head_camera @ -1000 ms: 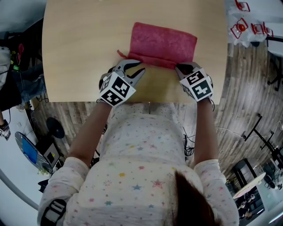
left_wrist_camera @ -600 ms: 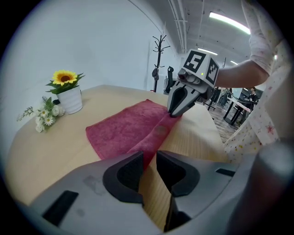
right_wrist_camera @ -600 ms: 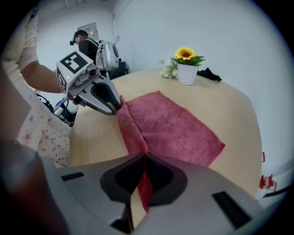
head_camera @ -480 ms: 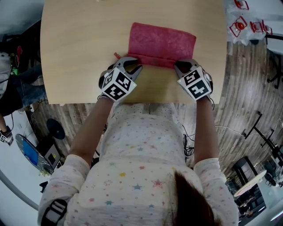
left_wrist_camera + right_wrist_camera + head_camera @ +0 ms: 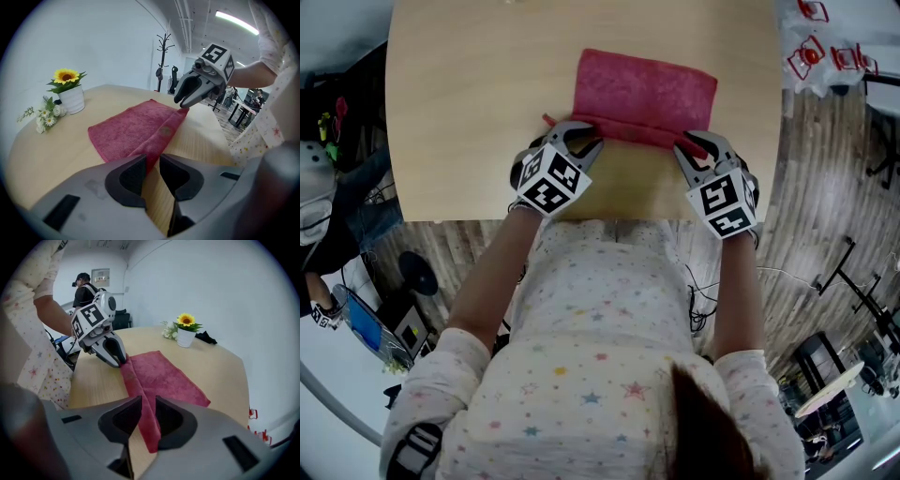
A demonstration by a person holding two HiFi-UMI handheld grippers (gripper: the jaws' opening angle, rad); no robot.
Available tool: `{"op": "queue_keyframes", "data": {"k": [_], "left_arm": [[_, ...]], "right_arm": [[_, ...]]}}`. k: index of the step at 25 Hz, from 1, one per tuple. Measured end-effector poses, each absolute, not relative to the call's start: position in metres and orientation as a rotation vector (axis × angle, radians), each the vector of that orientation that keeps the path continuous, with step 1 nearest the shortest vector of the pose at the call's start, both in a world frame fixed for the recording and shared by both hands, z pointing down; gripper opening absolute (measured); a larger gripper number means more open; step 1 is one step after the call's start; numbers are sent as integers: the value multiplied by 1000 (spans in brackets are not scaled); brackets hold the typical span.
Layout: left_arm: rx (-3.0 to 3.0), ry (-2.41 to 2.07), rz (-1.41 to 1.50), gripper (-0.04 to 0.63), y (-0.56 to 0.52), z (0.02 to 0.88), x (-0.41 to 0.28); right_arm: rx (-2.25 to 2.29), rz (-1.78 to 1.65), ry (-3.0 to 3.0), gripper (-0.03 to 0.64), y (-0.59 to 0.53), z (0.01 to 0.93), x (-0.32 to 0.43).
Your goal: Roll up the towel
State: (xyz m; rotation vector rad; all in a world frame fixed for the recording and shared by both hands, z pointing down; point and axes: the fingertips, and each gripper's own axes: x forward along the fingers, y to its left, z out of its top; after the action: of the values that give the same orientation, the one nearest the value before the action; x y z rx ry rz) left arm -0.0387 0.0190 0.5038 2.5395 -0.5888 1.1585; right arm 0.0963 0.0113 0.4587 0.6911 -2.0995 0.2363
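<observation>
Head view: since a second ago, right tongs [image 5: 692,147] rolled and drew back slightly; left tongs [image 5: 581,139] barely moved. Both slope downward, each clamped on the near folded edge of the towel [image 5: 645,92], flat on the tabletop [image 5: 469,94].

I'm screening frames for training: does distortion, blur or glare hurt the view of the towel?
Head view: evenly lit, towel sharp, table edges bowed. Left gripper view: strong fisheye, black corners, bright ceiling strip, towel clear. Right gripper view: same fisheye, no glare.
</observation>
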Motion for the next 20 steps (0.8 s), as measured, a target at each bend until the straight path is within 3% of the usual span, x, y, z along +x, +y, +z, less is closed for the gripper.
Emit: {"op": "queue_keyframes", "data": {"k": [11,20], "left_arm": [[2512,-626,1123,92,14,503,-41],[2543,-644,1077,92,10,490,-40]], "right_arm": [[491,41,-1977,143,27,495,69],[445,145,-2012,29,14,493,69]]}}
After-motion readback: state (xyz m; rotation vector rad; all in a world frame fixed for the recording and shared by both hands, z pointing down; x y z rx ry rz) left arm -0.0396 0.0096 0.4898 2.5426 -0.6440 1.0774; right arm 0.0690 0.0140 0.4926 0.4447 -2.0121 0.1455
